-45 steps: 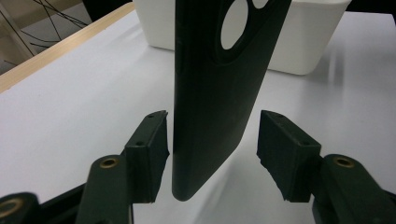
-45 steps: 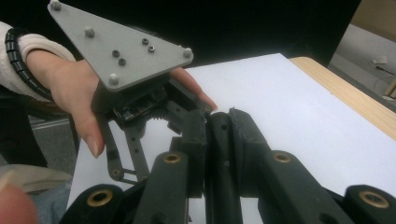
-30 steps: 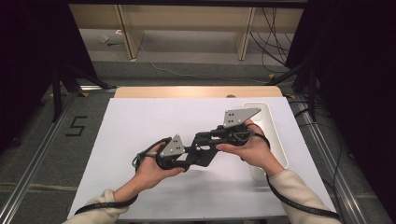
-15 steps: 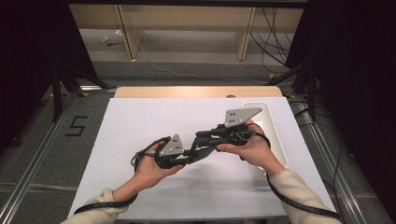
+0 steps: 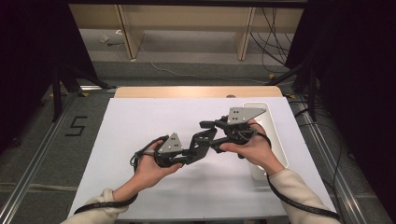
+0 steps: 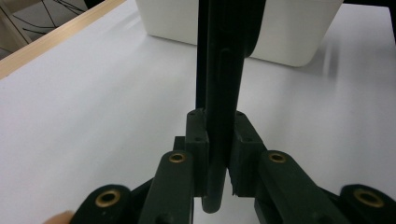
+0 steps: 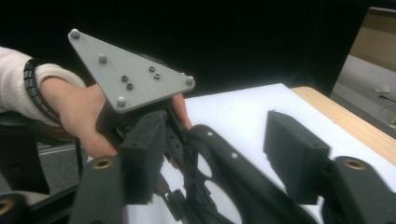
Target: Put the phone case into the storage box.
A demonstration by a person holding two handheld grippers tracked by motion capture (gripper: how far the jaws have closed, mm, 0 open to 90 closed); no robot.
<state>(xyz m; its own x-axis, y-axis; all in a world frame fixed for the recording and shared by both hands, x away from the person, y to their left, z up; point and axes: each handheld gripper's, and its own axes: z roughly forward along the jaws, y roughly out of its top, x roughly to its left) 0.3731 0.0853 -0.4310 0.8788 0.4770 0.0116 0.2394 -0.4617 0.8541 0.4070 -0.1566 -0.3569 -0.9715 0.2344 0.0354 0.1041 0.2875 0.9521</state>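
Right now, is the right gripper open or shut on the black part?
Open. On the right gripper the jaws have just been opening; the black part lies between its pads, which stand wide apart.

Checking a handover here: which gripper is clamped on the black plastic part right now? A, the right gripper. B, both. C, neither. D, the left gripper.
D: the left gripper has just closed, and its pads press both sides of the black plastic part. The right gripper has just been opening, and its jaws stand clear of the part between them.
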